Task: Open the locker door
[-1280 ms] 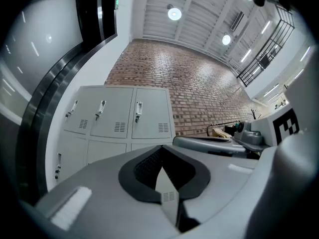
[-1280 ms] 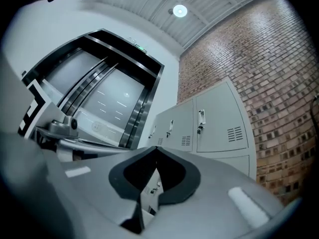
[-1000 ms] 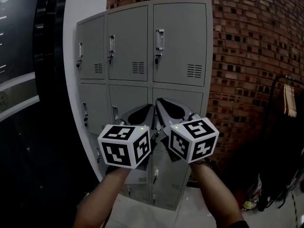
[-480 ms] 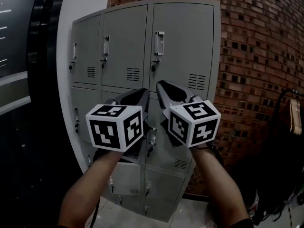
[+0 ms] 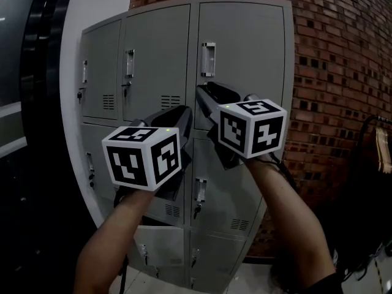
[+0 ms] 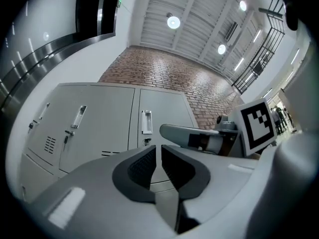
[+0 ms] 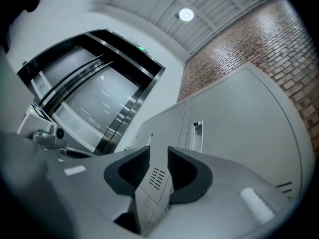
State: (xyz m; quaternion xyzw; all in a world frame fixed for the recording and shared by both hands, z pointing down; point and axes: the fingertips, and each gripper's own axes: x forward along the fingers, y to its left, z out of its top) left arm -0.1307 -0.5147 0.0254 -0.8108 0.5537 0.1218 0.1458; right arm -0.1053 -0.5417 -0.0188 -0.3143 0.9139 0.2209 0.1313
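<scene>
Grey steel locker door (image 5: pixel 245 54) sits shut at the top right corner of the locker bank (image 5: pixel 153 48). Both forearms reach up and forward, side by side. Right hand-held gripper (image 5: pixel 203 92), its jaws just opened and empty, points just below the door's handle (image 5: pixel 208 59). Left hand-held gripper (image 5: pixel 181 114) sits lower, closed on nothing.

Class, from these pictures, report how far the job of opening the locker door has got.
Done: nothing; every visible locker door is shut. In hand: the right gripper, jaws just opened, nothing between them, hovers near the top right door's handle; the left gripper sits lower, shut. Left: grip the handle and pull the door open.
</scene>
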